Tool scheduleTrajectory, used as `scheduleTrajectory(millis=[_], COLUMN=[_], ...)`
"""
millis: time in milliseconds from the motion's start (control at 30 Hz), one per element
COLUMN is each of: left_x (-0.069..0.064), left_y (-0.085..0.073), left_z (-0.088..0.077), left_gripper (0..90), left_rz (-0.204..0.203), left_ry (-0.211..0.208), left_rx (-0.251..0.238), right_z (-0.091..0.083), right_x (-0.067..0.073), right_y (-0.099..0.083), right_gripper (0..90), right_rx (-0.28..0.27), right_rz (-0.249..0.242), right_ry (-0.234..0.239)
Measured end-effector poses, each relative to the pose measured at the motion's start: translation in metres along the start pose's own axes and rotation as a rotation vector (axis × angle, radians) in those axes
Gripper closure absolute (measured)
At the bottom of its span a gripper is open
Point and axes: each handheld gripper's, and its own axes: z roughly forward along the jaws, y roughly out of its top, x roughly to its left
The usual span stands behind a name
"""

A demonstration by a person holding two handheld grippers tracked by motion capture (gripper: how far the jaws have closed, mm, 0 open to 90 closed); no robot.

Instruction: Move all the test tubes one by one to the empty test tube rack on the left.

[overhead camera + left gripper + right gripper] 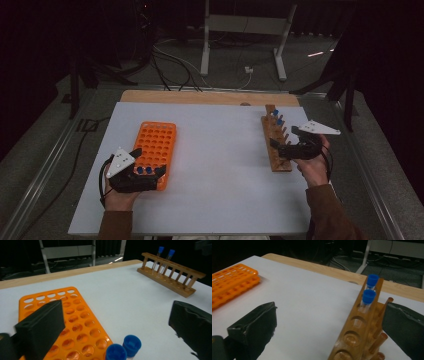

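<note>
Orange rack [156, 150] on the left holds two blue-capped tubes [145, 170] at its near end, beside the spread, empty left gripper [148, 172]. Far right, the wooden rack [276, 146] carries two more tubes [277, 118]; the right gripper [281, 148] is spread too.

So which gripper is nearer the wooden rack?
Right. The right gripper sits against the wooden rack, jaws open; the left gripper is across the table, at the orange rack.

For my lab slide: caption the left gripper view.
Open left tongs above two blue-capped tubes seated in the orange rack; wooden rack beyond holds two more.
</note>
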Motion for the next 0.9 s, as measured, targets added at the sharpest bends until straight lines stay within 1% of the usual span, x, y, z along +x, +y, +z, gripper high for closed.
scheduleTrajectory(millis=[33, 200, 233, 367, 400, 467, 567, 600, 667, 733, 833, 900], left_x=[0.000, 0.001, 0.001, 0.000, 0.000, 0.000, 0.000, 0.000, 0.000, 0.000, 0.000, 0.000], left_y=[0.000, 0.000, 0.000, 0.000, 0.000, 0.000, 0.000, 0.000, -0.001, -0.001, -0.001, -0.002], left_z=[0.000, -0.001, -0.001, -0.001, -0.001, -0.002, -0.002, -0.002, -0.002, -0.002, -0.002, -0.002], left_gripper=[4.4, 4.7, 4.7, 2.2, 2.0, 1.8, 1.5, 1.5, 1.4, 1.5, 1.5, 1.5], left_rz=[0.001, -0.006, -0.007, -0.008, -0.008, -0.010, -0.010, -0.014, -0.014, -0.017, -0.013, -0.015], left_ry=[-0.001, -0.021, -0.024, -0.009, -0.004, -0.005, 0.001, 0.001, 0.005, 0.008, 0.009, 0.009], left_rx=[-0.002, -0.004, -0.005, -0.008, -0.015, -0.019, -0.022, -0.023, -0.023, -0.024, -0.021, -0.021], right_z=[0.002, 0.011, 0.014, 0.025, 0.028, 0.034, 0.042, 0.044, 0.048, 0.051, 0.055, 0.058], right_x=[-0.002, -0.011, -0.013, -0.020, -0.021, -0.024, -0.026, -0.027, -0.028, -0.030, -0.033, -0.034], right_y=[0.000, 0.004, 0.004, 0.003, 0.002, -0.001, -0.003, -0.003, -0.004, -0.004, -0.006, -0.006], right_gripper=[0.0, 0.4, 2.6, 6.2, 7.3, 10.1, 16.2, 18.7, 28.7, 36.7, 51.1, 57.9], right_rx=[0.002, 0.021, 0.023, 0.048, 0.055, 0.071, 0.089, 0.094, 0.097, 0.098, 0.094, 0.091], right_rz=[0.001, -0.005, -0.005, 0.001, 0.004, 0.012, 0.005, 0.005, -0.002, -0.007, -0.010, -0.014], right_ry=[-0.003, -0.031, -0.035, -0.059, -0.067, -0.072, -0.094, -0.096, -0.097, -0.116, -0.132, -0.143])
